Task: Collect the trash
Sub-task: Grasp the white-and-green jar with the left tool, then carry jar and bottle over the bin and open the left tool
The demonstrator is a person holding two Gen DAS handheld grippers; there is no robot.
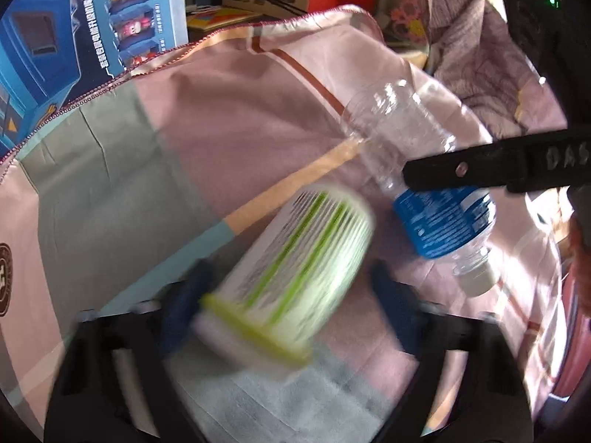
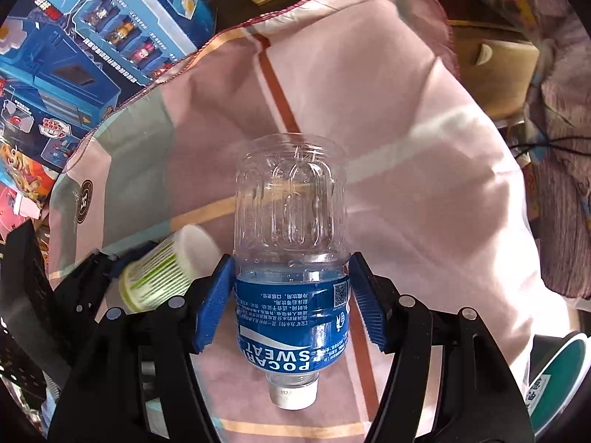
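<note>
right gripper clamped on bottle, cap toward camera | left gripper jaws apart, cup between

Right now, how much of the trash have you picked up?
Nothing looks binned yet; no bin shows. In hand: the right hand-held gripper squeezes the clear plastic bottle with a blue label, and the left hand-held gripper sits around the white cup with green stripes, too blurry to judge the grip. Left: carrying both off the pink patchwork cloth.

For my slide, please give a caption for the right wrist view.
Right gripper closed on a clear bottle lying on a patterned bedsheet.
</note>
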